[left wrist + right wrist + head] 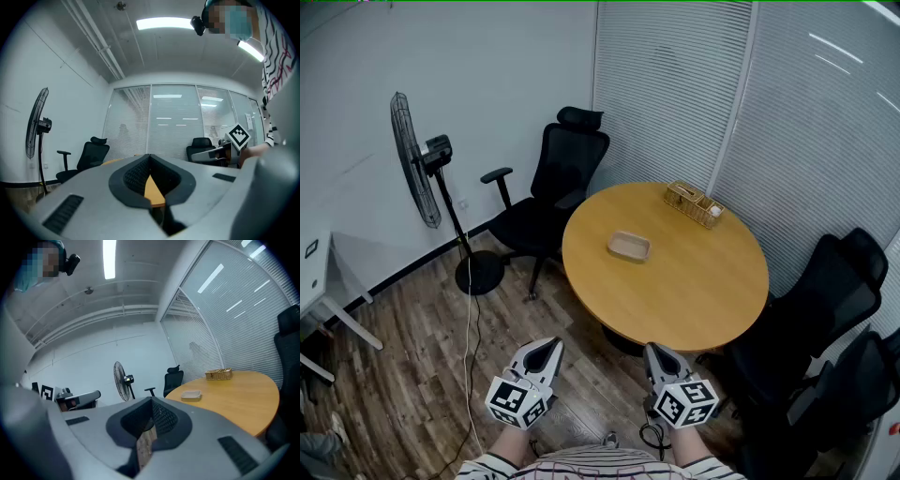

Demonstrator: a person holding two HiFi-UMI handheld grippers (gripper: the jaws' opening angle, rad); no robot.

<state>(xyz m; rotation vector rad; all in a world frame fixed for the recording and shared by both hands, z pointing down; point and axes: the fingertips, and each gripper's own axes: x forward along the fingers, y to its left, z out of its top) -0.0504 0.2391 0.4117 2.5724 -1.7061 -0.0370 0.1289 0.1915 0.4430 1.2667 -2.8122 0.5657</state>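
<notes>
- Holds the left gripper low, just ahead of the striped shirt, jaws pressed together tip to tip and pinching nothing.
- Holds the right gripper level with it and a little apart on its right, jaws likewise closed with nothing between them.
- Keeps both above the wood-plank floor, touching no object.
- Faces the round table, straight ahead of the pair, with its near edge closer to the right gripper than to the left.
- Shows, in the left gripper view, an orange sliver of that table top through the slit below the closed tips.
- Carries on the table a shallow tan tray, well beyond both tips and roughly between their two lines.
- Carries also a wicker basket, farther off at the table's far rim, ahead and slightly right of the right gripper.
- Places a black office chair beyond the table's left side, ahead of the left gripper, near the blinds.
- Places a standing fan ahead and to the left of the left gripper, by the white wall, with a cable trailing over the floor to the left of that gripper.
- Places two more black chairs to the right of the right gripper, close against the table's right side.
</notes>
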